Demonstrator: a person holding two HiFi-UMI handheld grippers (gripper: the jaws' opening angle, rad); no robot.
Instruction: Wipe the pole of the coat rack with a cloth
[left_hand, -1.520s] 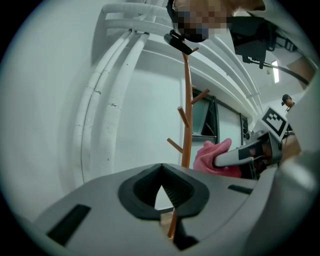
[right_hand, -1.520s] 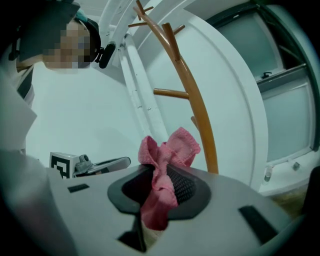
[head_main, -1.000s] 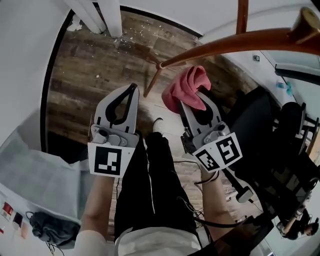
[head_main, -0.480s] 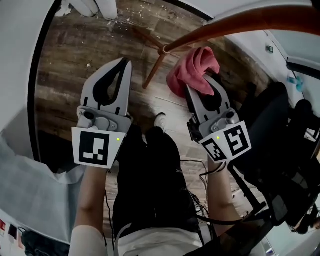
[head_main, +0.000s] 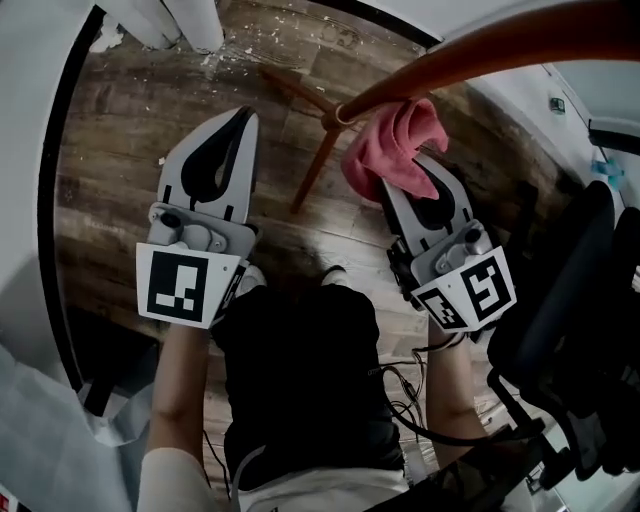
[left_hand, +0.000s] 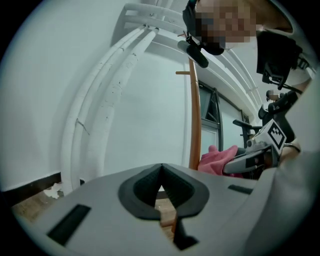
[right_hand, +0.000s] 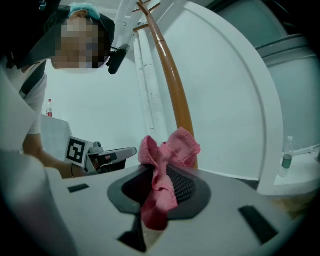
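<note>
Pink, nubbly knit cloth (right_hand: 162, 170) is bunched in my right claw (head_main: 412, 190). The jaws are closed on its middle, so one crumpled end stands up past the tips and the other hangs back through the dark ribbed pads. In the head view the cloth sits low on the pole (head_main: 480, 50), just above the ring where the legs (head_main: 315, 165) splay out. It looks pressed to the wood, though I cannot be sure that it touches.

The pole is smooth, round, reddish-brown wood with a slight sheen. In the right gripper view it rises behind the cloth to short pegs (right_hand: 142, 7) near the top.

My left claw (head_main: 245, 115) is closed on nothing. Its grey tips meet and leave only a teardrop gap between the black pads. It hangs well to the left of the pole, over the floor (head_main: 120, 180), which is dark, worn planks flecked with white crumbs.

White pipes (left_hand: 100, 100) run up the pale wall beyond the rack's foot. A black chair (head_main: 570, 320) crowds in close on my right, and cables trail from that wrist. My black trousers (head_main: 300, 370) fill the space between the two marker cubes. A small bottle (right_hand: 286, 160) stands on a white ledge off to the right.
</note>
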